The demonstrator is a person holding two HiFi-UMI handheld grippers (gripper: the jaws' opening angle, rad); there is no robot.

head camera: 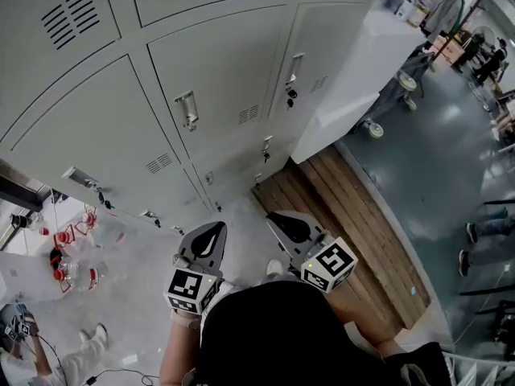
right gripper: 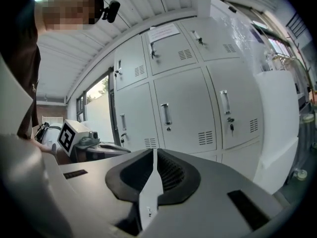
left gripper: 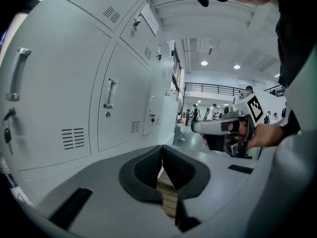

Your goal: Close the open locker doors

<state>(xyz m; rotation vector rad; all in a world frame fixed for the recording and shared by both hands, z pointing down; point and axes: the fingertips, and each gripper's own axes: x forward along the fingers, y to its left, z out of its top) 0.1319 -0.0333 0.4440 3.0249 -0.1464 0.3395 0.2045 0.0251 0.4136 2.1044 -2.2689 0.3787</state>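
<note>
A wall of pale grey locker doors fills the upper head view, and every door I can see lies flush and closed, each with a metal handle. My left gripper and right gripper are held side by side low in front of the lockers, clear of the doors. Both are shut with nothing between the jaws. In the left gripper view the left gripper has its pads pressed together, with closed doors to its left. In the right gripper view the right gripper points at more closed doors.
A wooden pallet platform lies on the floor at the right. A tall white cabinet stands past the end of the lockers. Water bottles and red items lie on the floor at the left. People stand further off at the far right.
</note>
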